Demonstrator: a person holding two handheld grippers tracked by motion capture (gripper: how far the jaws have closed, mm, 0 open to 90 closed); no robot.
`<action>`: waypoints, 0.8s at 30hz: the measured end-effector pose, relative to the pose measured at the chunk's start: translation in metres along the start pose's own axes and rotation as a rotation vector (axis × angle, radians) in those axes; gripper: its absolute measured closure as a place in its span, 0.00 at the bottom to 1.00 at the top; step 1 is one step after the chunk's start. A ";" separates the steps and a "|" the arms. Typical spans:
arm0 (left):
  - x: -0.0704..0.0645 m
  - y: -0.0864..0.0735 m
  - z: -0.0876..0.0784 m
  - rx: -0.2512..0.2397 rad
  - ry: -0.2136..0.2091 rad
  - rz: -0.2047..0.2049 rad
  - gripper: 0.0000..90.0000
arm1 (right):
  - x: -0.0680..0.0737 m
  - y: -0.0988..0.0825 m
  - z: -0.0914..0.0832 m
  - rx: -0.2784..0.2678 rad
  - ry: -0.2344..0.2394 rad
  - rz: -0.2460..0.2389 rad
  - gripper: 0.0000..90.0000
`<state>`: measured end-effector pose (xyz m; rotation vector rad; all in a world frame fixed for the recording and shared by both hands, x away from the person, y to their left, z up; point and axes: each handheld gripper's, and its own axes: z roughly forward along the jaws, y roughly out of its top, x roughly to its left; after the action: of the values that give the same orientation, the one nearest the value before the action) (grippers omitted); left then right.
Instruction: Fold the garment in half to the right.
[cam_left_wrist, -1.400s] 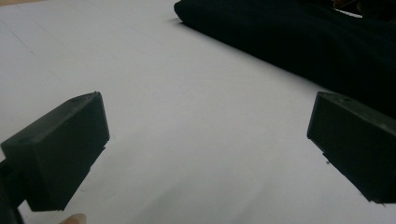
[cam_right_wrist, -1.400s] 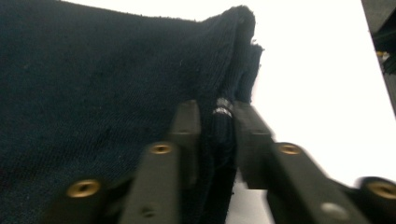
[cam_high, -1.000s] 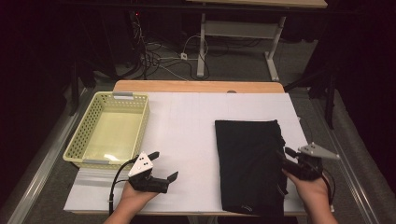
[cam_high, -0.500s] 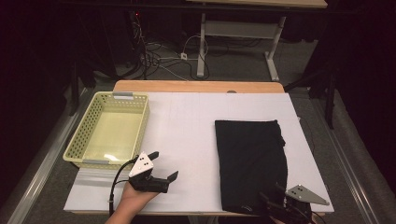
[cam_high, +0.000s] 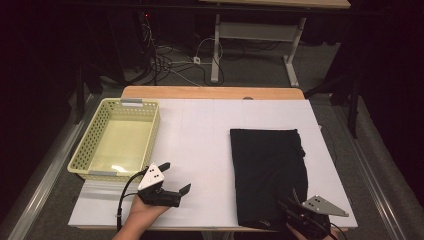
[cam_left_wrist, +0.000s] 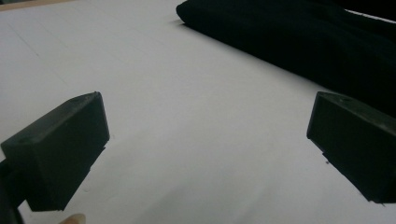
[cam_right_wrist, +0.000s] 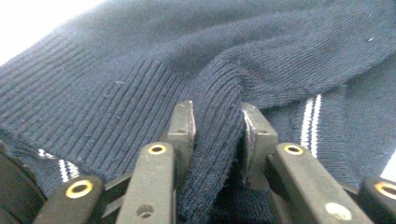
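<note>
Counter (cam_high: 210, 145): white top carrying everything, laid out for a folding or tidying job, I judge.
Sweater (cam_high: 267, 170): dark knit, folded flat by the right edge, toward the near right corner.
Basket (cam_high: 82, 152): yellow, empty, at the left edge.
Right gripper (cam_high: 295, 212): at the sweater's near hem, fingers clamped on a ribbed fold; a second ago it sat farther up the sweater's right side.
Left gripper (cam_high: 175, 180): near edge, fingers apart, idle, unmoved.

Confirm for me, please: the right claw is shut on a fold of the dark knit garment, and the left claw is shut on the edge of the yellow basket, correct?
Not quite. The left claw is open and holds nothing; it rests on the white table beside the yellow basket, as the left gripper view and high view show. The right claw is indeed shut on a fold of the dark knit garment.
</note>
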<state>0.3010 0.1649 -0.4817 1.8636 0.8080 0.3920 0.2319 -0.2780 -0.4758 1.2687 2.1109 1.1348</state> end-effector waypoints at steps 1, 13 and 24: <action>0.000 0.000 0.000 0.000 0.000 0.000 0.00 | 0.000 0.000 -0.002 -0.006 -0.002 -0.001 0.79; 0.002 0.001 0.001 0.010 -0.008 -0.010 0.00 | -0.007 -0.003 -0.045 -0.077 -0.075 0.004 0.78; -0.005 0.006 0.008 0.075 0.000 0.012 0.00 | -0.019 -0.017 -0.048 -0.050 -0.089 0.050 0.51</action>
<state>0.3041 0.1550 -0.4796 1.9388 0.8210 0.3737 0.1988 -0.3195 -0.4633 1.3308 1.9850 1.1229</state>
